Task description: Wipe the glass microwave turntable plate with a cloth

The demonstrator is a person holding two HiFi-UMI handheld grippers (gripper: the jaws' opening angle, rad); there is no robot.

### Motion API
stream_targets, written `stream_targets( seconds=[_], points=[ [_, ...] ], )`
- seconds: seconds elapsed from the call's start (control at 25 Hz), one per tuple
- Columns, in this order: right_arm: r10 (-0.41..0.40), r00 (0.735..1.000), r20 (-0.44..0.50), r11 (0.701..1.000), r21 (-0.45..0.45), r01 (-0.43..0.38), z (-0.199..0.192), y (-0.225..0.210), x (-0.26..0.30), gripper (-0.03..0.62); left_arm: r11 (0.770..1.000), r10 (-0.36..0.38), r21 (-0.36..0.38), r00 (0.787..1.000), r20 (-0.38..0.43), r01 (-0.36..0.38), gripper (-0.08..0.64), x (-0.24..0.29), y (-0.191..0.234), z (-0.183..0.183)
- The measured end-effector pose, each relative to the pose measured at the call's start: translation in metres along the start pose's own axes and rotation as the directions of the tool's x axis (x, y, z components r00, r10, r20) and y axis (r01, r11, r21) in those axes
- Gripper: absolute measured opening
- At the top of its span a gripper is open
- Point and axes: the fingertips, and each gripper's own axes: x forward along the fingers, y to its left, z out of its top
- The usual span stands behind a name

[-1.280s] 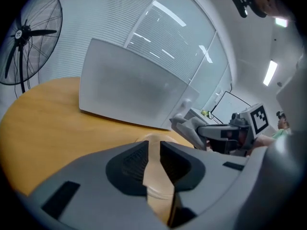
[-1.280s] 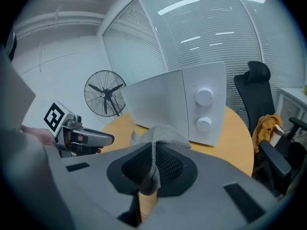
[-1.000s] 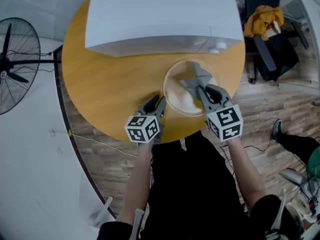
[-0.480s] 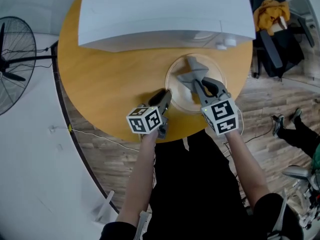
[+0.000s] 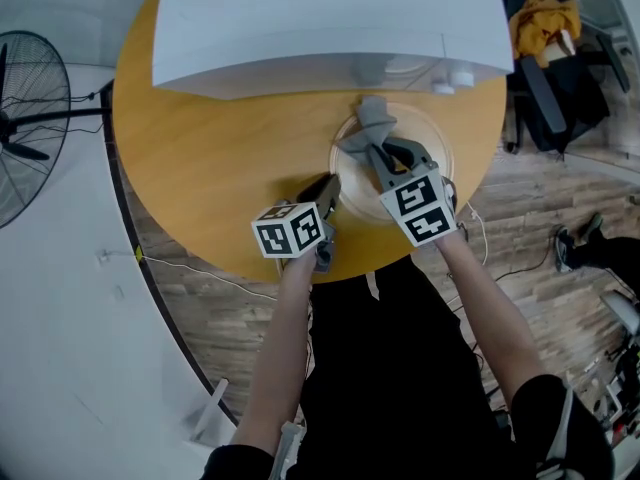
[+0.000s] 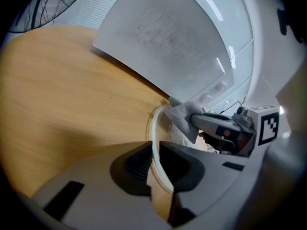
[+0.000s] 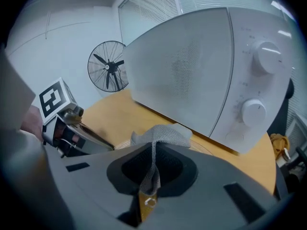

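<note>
A white microwave (image 5: 320, 18) stood at the back of the round wooden table (image 5: 210, 158), close behind the glass plate (image 5: 438, 144), and a fan (image 5: 25, 118) stood off to the left. Both forearms reached forward over the table's near edge. The left gripper (image 5: 328, 190) had its jaws closed on the plate's near-left rim, while the right gripper (image 5: 378, 154), angled over the plate, pinched a grey cloth (image 5: 368, 123) that lay bunched on the plate's far side.
</note>
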Motion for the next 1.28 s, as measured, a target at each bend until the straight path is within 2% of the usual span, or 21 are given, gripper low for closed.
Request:
stream_targets(
  seconds=[0.36, 0.64, 0.76, 1.0, 1.16, 1.28],
  points=[
    [0.035, 0.997, -0.066, 0.999, -0.005, -0.035, -0.010, 0.017, 0.038, 0.025, 1.000, 0.011, -0.004, 1.000, -0.014, -0.011, 0.032, 0.002, 0.002, -0.001],
    [0.068, 0.990, -0.122, 0.994, -0.080, -0.078, -0.020, 0.042, 0.047, 0.025, 0.999, 0.031, 0.009, 1.000, -0.006, -0.031, 0.034, 0.001, 0.002, -0.001],
    [0.105, 0.983, -0.152, 0.988, -0.093, -0.120, -0.024, 0.053, 0.047, 0.021, 0.999, 0.048, 0.013, 0.999, -0.007, -0.048, 0.034, 0.002, 0.004, -0.002],
    [0.226, 0.946, -0.231, 0.974, 0.029, -0.226, -0.039, 0.079, 0.039, 0.020, 0.998, 0.054, 0.011, 0.998, -0.010, -0.054, 0.031, 0.001, 0.004, -0.001],
    [0.289, 0.923, -0.254, 0.956, 0.128, -0.263, -0.049, 0.090, 0.031, 0.020, 0.998, 0.061, 0.018, 0.998, -0.005, -0.061, 0.031, 0.001, 0.004, -0.001],
    [0.319, 0.912, -0.258, 0.945, 0.163, -0.285, -0.056, 0.095, 0.026, 0.018, 0.998, 0.059, 0.017, 0.998, -0.005, -0.059, 0.031, 0.002, 0.004, -0.002]
  ],
)
